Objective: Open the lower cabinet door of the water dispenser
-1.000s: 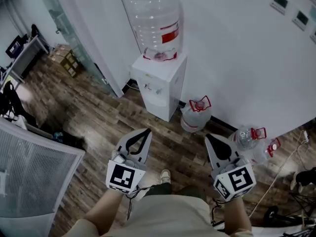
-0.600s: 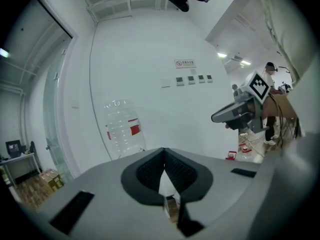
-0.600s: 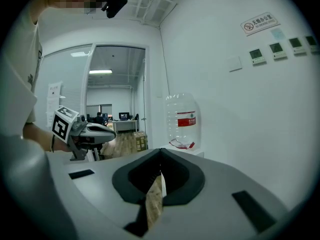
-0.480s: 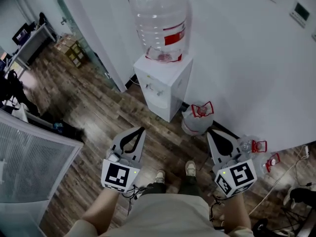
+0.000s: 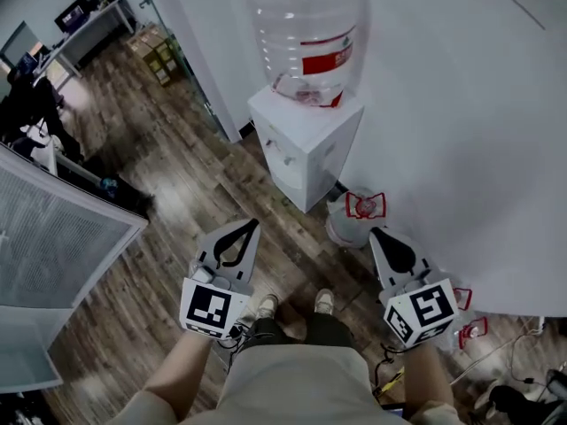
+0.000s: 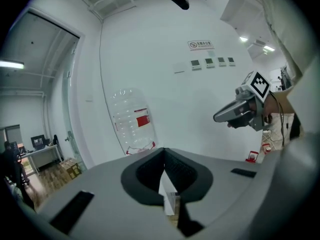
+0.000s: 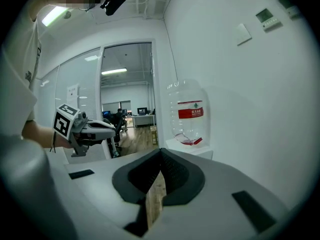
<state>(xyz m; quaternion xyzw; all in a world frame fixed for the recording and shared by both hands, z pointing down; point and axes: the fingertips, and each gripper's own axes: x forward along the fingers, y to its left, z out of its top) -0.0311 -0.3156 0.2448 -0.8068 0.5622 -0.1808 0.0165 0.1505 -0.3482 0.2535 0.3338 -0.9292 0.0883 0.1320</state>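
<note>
**A:** Carrying both tools shut, I see. The left gripper (image 5: 252, 226) has its jaws pressed together with nothing in them, and the right gripper (image 5: 373, 233) is the same.

**B:** Makes sense, there's nothing to hold yet. They're out in front of the person's waist, side by side, noses toward the water dispenser (image 5: 306, 145) and well apart from it.

**A:** Where's the door?

**B:** The lower cabinet door (image 5: 291, 187) is the panel under the taps on the front face, and it looks closed. The unit stands on the wooden floor (image 5: 177, 193) against the white wall (image 5: 443, 104), with the big bottle (image 5: 306, 34) upside down on top.

**A:** And the spare bottle (image 5: 354, 216)?

**B:** On the floor just beside the dispenser, by the wall — not in front of the door, so I'd say it's no obstacle. I'd guess a gripper must open before it can take the door's edge. I can't make out a handle from here.
</note>
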